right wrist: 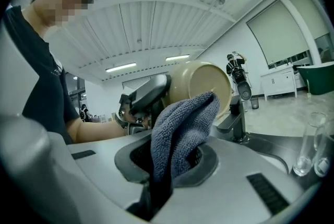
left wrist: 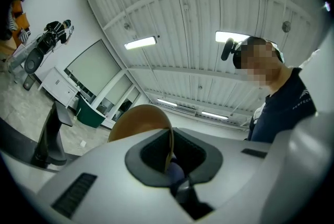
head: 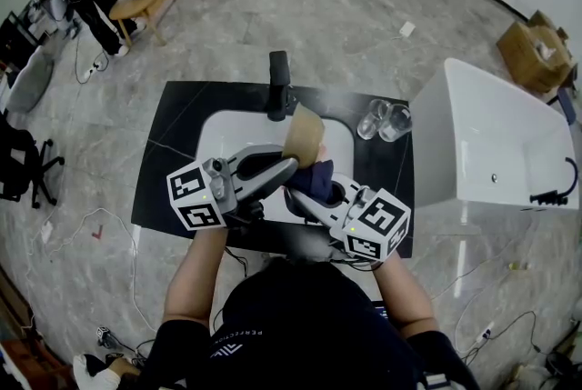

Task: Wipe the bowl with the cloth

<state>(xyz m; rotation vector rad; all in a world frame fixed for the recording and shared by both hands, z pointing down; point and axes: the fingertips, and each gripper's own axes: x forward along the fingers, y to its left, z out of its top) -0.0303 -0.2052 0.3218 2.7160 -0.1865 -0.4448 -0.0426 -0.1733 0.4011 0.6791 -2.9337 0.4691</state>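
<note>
A tan bowl (head: 305, 136) is held on edge above the white sink (head: 223, 132), its rim pinched in my left gripper (head: 293, 163). In the left gripper view the bowl's rim (left wrist: 168, 150) stands between the jaws. My right gripper (head: 314, 190) is shut on a dark blue cloth (head: 315, 178), which bunches up against the bowl's lower side. In the right gripper view the cloth (right wrist: 180, 131) rises from the jaws and its top touches the bowl (right wrist: 201, 84).
A black faucet (head: 278, 85) stands at the sink's back edge, just behind the bowl. Two clear glasses (head: 385, 120) sit on the black counter (head: 173, 152) to the right. A white tub (head: 491, 143) stands further right.
</note>
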